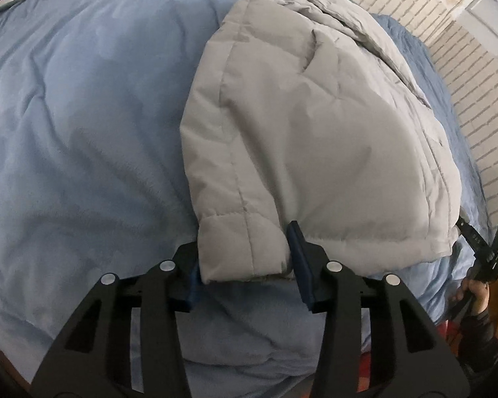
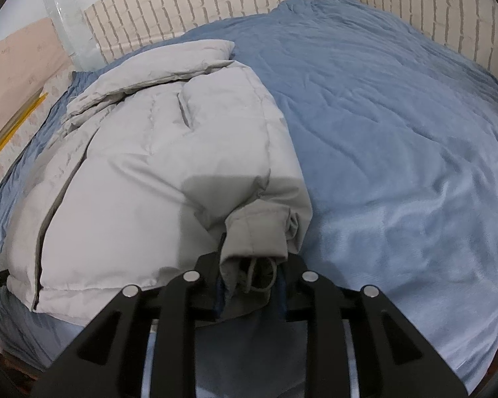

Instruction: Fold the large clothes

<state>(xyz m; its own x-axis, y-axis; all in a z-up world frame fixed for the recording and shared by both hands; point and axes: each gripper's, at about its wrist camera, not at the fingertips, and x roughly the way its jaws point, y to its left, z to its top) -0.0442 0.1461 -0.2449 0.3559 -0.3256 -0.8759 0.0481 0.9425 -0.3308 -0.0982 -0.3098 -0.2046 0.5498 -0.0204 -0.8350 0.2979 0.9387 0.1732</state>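
A grey padded jacket (image 1: 315, 126) lies folded on a blue blanket (image 1: 83, 116). My left gripper (image 1: 245, 265) has the jacket's near hem corner between its blue pads (image 1: 302, 265), and the fabric fills the gap and dents at the right pad. In the right wrist view, the same jacket (image 2: 142, 172) spreads to the left. My right gripper (image 2: 252, 275) is shut on a bunched corner of it with a drawstring loop (image 2: 262, 275) hanging out. A hand holds that right gripper (image 1: 481, 248) at the far right edge of the left wrist view.
The blue blanket (image 2: 398, 132) covers the whole bed, with wide bare room on the side away from the jacket. A white brick-pattern wall (image 2: 249, 6) runs along the bed's far side. A yellow-edged board (image 2: 13, 122) leans at the far left.
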